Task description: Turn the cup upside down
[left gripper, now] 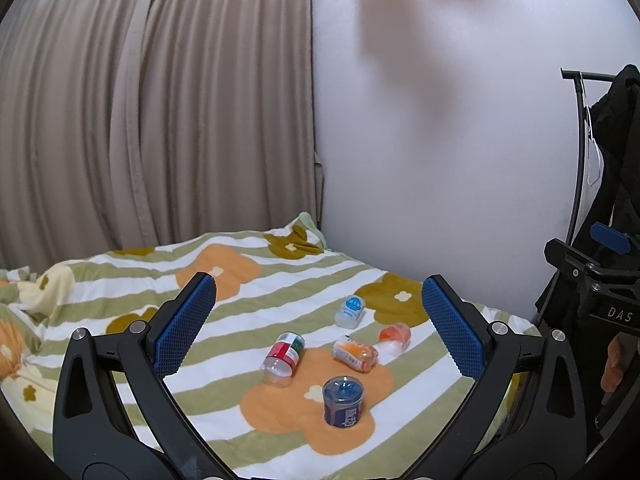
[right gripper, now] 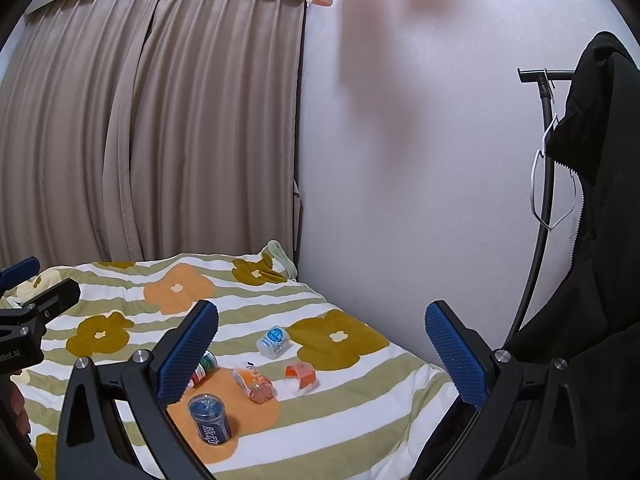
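Note:
Several small plastic cups sit on a flowered, striped blanket (left gripper: pixel 224 308). A blue-labelled cup (left gripper: pixel 342 401) stands on end at the front; it also shows in the right wrist view (right gripper: pixel 210 418). A red-and-green cup (left gripper: pixel 283 358), an orange cup (left gripper: pixel 355 354), an orange-and-white cup (left gripper: pixel 394 338) and a white cup with a blue top (left gripper: pixel 351 311) lie on their sides behind it. My left gripper (left gripper: pixel 319 328) is open and empty, held above the cups. My right gripper (right gripper: pixel 322 354) is open and empty too, above the blanket's right part.
Beige curtains (left gripper: pixel 160 112) hang behind the bed and a white wall (left gripper: pixel 440 140) stands to the right. A black clothes rack (right gripper: pixel 540 184) with a dark coat (right gripper: pixel 600 240) stands at the far right. The other gripper's body shows at each view's edge.

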The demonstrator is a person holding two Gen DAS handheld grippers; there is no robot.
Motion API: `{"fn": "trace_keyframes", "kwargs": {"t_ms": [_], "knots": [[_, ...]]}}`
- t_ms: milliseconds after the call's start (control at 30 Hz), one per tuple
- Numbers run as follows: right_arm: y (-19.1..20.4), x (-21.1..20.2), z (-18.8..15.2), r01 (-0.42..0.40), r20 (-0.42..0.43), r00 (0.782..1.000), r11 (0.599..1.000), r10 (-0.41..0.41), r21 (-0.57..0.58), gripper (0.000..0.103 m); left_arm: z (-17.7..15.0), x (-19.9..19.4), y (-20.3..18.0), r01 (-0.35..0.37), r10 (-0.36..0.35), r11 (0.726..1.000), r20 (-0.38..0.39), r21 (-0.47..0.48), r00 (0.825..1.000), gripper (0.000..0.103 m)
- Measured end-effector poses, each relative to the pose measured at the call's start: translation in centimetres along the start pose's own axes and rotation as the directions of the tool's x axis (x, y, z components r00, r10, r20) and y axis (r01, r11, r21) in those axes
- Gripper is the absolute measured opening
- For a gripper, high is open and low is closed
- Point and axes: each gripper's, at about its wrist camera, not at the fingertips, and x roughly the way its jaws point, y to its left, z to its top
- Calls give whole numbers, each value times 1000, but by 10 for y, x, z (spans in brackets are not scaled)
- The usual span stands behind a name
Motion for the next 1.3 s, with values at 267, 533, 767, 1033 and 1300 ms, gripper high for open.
{"fn": "trace_keyframes", "kwargs": {"t_ms": [267, 533, 767, 1033, 1300], "knots": [[4, 2, -3, -9, -5, 1000, 1000, 8, -7, 103, -1, -2, 4, 4, -4, 1000, -4, -12, 1000, 102], [6, 3, -5, -9, -5, 1000, 1000, 9, -7, 103, 0, -3, 5, 4, -4, 1000, -5, -13, 1000, 102], [7, 3, -6, -11, -7, 1000, 1000, 11, -3, 103, 0, -3, 5, 4, -4, 1000, -5, -12, 1000, 102], [7, 3, -6, -12, -9, 1000, 1000, 12, -1, 103, 0, -4, 3, 7, -7, 1000, -2, -8, 1000, 102], [8, 3, -6, -14, -6, 1000, 1000, 14, 0, 103, 2, -1, -1, 5, -5, 1000, -4, -8, 1000, 102]]}}
